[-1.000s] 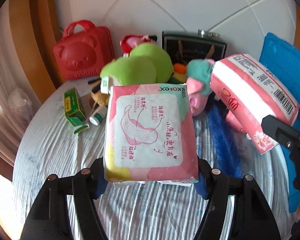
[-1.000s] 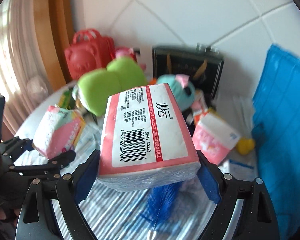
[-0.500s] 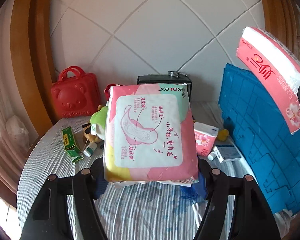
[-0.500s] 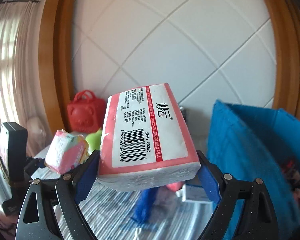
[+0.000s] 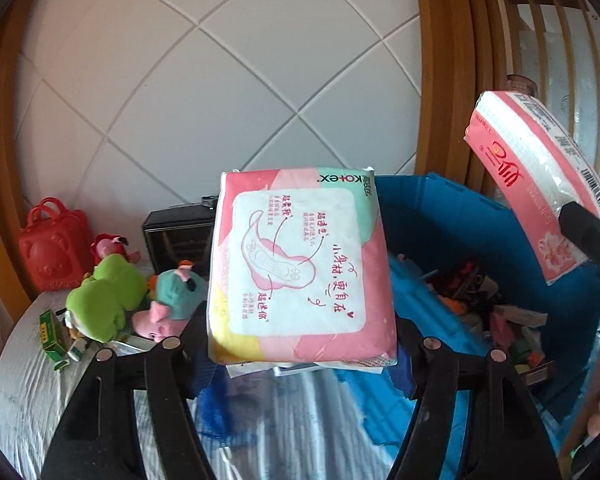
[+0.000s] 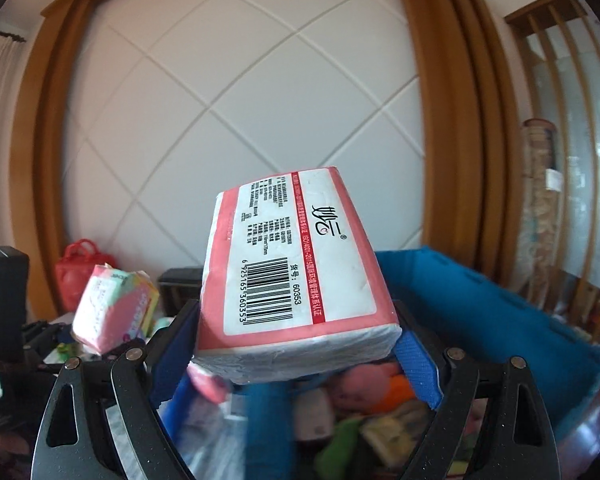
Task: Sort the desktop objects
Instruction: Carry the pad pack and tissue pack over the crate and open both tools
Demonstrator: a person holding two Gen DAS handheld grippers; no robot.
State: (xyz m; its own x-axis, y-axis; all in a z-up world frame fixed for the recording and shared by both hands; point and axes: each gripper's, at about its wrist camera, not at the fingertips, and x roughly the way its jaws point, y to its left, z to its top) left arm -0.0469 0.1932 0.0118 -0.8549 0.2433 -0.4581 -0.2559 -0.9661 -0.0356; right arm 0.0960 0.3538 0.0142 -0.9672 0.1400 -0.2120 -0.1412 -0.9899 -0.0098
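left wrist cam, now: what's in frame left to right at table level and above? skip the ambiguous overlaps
red bear case → green plush → teal plush → pink pad pack in the left claw → blue bin → pink tissue pack

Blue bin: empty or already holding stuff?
Holding stuff. The blue bin shows mixed small items inside, seen past its rim.

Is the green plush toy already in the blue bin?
No, the green plush lies on the table left of the pad pack, outside the blue bin.
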